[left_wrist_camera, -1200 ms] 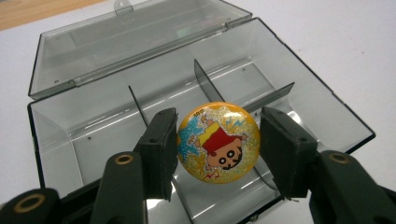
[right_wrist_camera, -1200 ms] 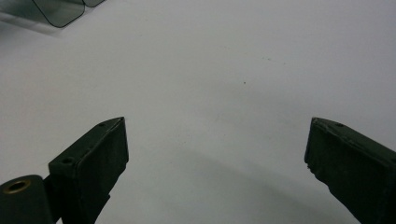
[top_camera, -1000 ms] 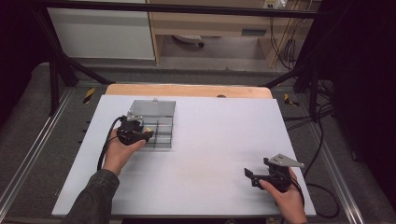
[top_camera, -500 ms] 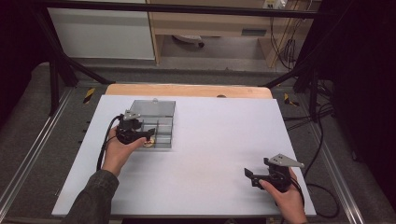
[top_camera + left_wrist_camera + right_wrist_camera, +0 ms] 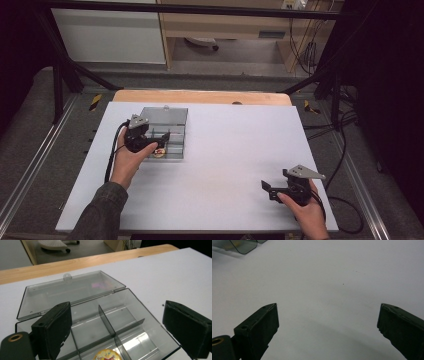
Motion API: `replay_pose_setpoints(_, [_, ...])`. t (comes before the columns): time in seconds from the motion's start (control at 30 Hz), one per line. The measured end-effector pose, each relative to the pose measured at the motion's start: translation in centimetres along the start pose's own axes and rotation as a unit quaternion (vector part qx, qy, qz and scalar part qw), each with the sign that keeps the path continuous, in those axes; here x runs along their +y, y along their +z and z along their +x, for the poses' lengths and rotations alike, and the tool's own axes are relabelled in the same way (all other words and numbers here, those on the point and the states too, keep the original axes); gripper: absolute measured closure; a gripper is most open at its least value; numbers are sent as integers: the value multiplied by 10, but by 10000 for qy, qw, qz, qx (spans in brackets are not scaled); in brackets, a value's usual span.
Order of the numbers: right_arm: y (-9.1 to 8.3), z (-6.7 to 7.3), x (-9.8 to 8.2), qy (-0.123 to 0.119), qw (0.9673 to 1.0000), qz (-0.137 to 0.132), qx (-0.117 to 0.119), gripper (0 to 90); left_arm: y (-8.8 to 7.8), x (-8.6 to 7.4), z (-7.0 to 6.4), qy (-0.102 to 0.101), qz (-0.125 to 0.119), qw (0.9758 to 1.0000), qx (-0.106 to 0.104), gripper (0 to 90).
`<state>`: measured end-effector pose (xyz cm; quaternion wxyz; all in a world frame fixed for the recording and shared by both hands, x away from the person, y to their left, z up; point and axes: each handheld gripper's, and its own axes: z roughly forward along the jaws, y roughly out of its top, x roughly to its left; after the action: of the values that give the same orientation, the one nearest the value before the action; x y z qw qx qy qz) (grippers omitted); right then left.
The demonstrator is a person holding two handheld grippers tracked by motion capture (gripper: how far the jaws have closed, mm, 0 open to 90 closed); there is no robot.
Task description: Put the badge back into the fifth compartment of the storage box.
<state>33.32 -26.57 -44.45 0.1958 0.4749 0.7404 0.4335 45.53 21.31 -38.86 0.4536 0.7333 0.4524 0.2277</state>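
Note:
A clear plastic compartment box (image 5: 170, 135) lies on the left of the white table with its lid (image 5: 165, 116) folded back flat. In the left gripper view, dividers split the box (image 5: 120, 315) into several compartments. A small round yellow and red piece (image 5: 107, 355) rests in a near compartment, and it shows as a small round piece (image 5: 159, 153) in the high view. My left gripper (image 5: 161, 142) hovers over the box's near side, open, and its jaws straddle the compartments (image 5: 117, 312). My right gripper (image 5: 267, 190) is open low over bare table at the front right (image 5: 328, 307).
The white table top (image 5: 230, 150) ends in a wooden strip (image 5: 200, 96) at the back. A black cable (image 5: 112, 150) trails from the left gripper along the forearm. A corner of the clear box (image 5: 244, 246) appears far off in the right gripper view.
The left gripper has edged slightly back and left over the box. The right gripper has stayed where it was.

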Motion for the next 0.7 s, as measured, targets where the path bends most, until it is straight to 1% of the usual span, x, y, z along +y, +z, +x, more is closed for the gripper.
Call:
replay_pose_setpoints(0.1, [0,0,0,10,10000,10,9,41,0,1,-1,-5,-127,9999,-23,79])
replay_pose_setpoints(0.27, [-1,-1,0,-9,10000,-2,19,35,-1,3,-1,-134,-316,9994,-65,75])
replay_pose_setpoints(0.37, [0,-1,0,-26,10000,-8,44,31,-3,3,-1,-125,-431,9990,-29,75])
replay_pose_setpoints(0.5, [-1,-1,0,-86,9999,-24,62,29,-8,5,-2,-73,-538,9985,-43,75])
replay_pose_setpoints(0.7, [-1,0,0,-101,9999,-31,96,26,-16,8,-2,-132,-768,9969,-82,67])
